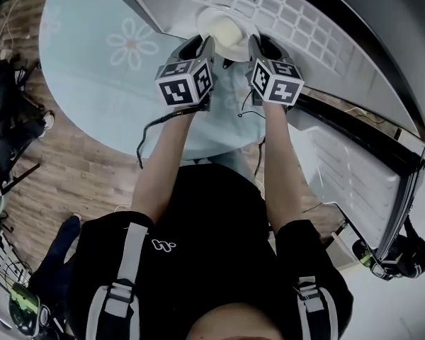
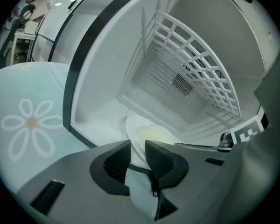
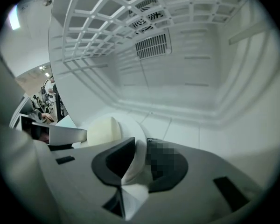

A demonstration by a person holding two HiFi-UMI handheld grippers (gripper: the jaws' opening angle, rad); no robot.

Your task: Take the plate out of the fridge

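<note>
The plate (image 2: pixel 136 130) rests on the floor of the fridge (image 2: pixel 186 55), just inside its open front. The left claw (image 2: pixel 136 155) and right claw (image 3: pixel 141 160) each pinch its rim from opposite sides. The grip looks made; lifting the plate out of the fridge remains.

- The grid shelf (image 2: pixel 196 73) spans the fridge (image 2: pixel 98 87) overhead, leaving a low slot above the fridge floor (image 3: pixel 186 129).
- The plate (image 1: pixel 227 30) sits at the floor's front edge; the left gripper (image 2: pixel 137 146) and right gripper (image 3: pixel 140 148) fill the room at its 2 sides.
- Behind the plate, the floor lies bare to the back wall (image 3: pixel 177 73).
- The open door (image 1: pixel 361 176) stands off the right edge; the table (image 1: pixel 92 76) before the front edge is bare.
</note>
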